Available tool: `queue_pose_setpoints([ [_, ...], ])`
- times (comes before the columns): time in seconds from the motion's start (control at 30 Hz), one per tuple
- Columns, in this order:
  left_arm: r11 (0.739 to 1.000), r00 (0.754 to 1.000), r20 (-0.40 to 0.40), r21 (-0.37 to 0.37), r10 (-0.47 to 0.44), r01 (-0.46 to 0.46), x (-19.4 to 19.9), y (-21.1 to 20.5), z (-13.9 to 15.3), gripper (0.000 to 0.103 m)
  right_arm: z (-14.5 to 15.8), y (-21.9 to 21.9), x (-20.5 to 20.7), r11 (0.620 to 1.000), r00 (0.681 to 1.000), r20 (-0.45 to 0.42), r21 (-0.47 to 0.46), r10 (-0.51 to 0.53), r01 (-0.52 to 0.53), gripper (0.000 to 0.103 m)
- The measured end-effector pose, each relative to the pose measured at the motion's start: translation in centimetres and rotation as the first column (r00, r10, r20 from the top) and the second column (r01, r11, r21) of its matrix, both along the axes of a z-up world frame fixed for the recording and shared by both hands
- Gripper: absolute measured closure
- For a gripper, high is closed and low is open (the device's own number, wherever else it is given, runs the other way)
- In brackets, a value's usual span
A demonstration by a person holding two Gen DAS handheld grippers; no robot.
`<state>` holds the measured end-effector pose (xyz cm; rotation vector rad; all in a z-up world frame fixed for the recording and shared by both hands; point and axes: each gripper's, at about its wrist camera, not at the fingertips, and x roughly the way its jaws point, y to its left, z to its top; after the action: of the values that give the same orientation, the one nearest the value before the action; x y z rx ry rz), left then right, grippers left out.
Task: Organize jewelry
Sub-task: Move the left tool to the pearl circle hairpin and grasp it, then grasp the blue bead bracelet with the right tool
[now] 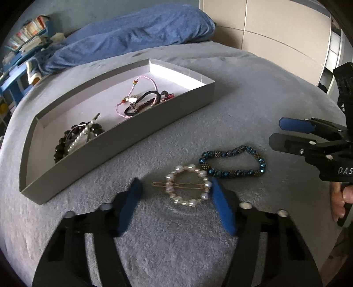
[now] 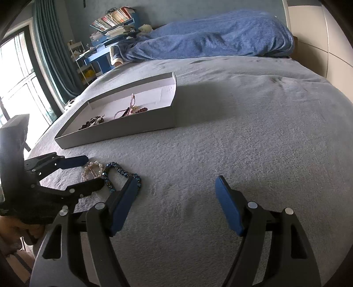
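A round pearl hair clip (image 1: 188, 185) lies on the grey bedspread between the fingers of my open left gripper (image 1: 176, 183), which sits low around it. A dark blue beaded bracelet (image 1: 233, 162) lies just right of the clip. A grey open box (image 1: 123, 141) behind them holds a pink cord bracelet (image 1: 141, 92), a black hair tie, red beads and a black bead piece (image 1: 77, 138). My right gripper (image 2: 176, 183) is open and empty over bare bedspread, right of the bracelet (image 2: 123, 174) and clip (image 2: 92, 168). It shows in the left wrist view (image 1: 275, 132).
A blue blanket (image 1: 136, 33) is heaped at the head of the bed. Shelves with books (image 2: 114, 19) and a window (image 2: 19, 88) stand to the left. The box's rim (image 2: 119, 130) lies left of the right gripper, with the bedspread (image 2: 253, 132) wide on the right.
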<state>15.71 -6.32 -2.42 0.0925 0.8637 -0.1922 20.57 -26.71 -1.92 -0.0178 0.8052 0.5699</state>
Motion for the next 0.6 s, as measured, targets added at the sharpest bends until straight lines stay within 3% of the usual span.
queue_pose_setpoints([
  [0.23, 0.999, 0.999, 0.037, -0.025, 0.025, -0.024, -1.1, 1.0, 0.6, 0.049, 0.3, 1.7, -1.2, 0.994, 0.994, 0.035, -0.036, 0.100, -0.098, 0.030],
  [0.37, 0.993, 0.995, 0.035, -0.061, 0.098, -0.096, -2.0, 3.2, 0.6, 0.049, 0.0, 3.5, -1.4, 0.983, 0.985, 0.012, -0.057, 0.173, -0.172, 0.030],
  [0.5, 0.981, 0.987, 0.027, -0.117, 0.157, -0.153, -2.6, 5.1, 0.6, 0.049, -0.6, 5.1, -0.9, 0.978, 0.982, -0.015, -0.085, 0.188, -0.189, 0.030],
  [0.6, 0.980, 0.986, 0.015, -0.119, 0.164, -0.161, -2.7, 5.3, 0.4, 0.049, -0.8, 5.6, -0.6, 0.980, 0.984, -0.028, -0.089, 0.177, -0.179, 0.030],
])
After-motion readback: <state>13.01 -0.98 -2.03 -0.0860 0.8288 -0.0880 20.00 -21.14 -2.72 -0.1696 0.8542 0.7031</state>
